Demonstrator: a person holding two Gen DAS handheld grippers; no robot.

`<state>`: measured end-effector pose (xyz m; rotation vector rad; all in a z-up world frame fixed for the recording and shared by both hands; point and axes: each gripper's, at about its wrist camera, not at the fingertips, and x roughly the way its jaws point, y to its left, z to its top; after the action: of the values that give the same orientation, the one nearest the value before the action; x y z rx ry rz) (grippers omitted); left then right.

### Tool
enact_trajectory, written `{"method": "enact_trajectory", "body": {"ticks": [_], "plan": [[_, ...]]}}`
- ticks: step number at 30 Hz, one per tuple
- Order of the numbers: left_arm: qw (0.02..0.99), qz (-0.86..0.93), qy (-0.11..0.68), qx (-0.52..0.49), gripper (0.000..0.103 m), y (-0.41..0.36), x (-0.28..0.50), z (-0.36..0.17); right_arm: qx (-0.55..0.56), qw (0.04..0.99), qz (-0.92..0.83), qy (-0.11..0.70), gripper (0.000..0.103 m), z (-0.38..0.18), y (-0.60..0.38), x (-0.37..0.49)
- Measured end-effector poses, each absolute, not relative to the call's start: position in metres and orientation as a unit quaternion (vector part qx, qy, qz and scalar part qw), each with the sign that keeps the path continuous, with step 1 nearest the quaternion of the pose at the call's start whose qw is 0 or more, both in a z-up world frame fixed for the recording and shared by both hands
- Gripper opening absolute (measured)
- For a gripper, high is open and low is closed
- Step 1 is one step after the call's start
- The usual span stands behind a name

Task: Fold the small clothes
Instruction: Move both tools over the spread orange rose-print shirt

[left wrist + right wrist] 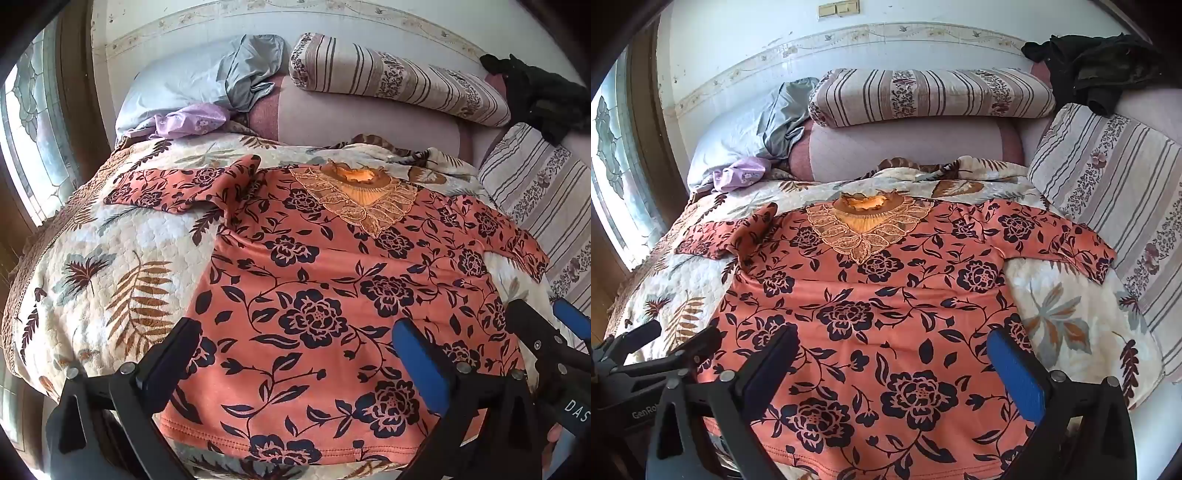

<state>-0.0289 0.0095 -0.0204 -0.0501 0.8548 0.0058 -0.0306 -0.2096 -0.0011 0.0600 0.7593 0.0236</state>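
Both the left gripper (299, 354) and the right gripper (894, 362) were held with jaws spread wide, nothing between them, above the hem of an orange floral blouse (332, 295). It was laid flat on a leaf-patterned quilt (110, 266), hem nearest, lace collar farthest (sleeves out sideways). Beyond were seen striped pillows (931, 96) and a wall.

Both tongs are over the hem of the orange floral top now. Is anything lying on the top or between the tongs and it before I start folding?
Nothing visible. The orange floral top lies flat on the quilt, bare fabric under the open left tongs and right tongs. The lilac cloth, striped pillows and dark garment lie clear of it.
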Motion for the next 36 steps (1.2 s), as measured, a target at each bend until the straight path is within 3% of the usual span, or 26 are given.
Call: {"method": "enact_trajectory", "body": {"ticks": [29, 36], "plan": [[0.907, 0.002, 0.422, -0.017, 0.103, 0.005, -0.023, -0.028, 0.035, 0.927, 0.015, 0.373, 0.103, -0.009, -0.211, -0.026], [0.895, 0.005, 0.444, -0.04, 0.103, 0.034, -0.009, -0.052, 0.105, 0.916, 0.036, 0.385, 0.103, -0.022, -0.257, -0.019]]}}
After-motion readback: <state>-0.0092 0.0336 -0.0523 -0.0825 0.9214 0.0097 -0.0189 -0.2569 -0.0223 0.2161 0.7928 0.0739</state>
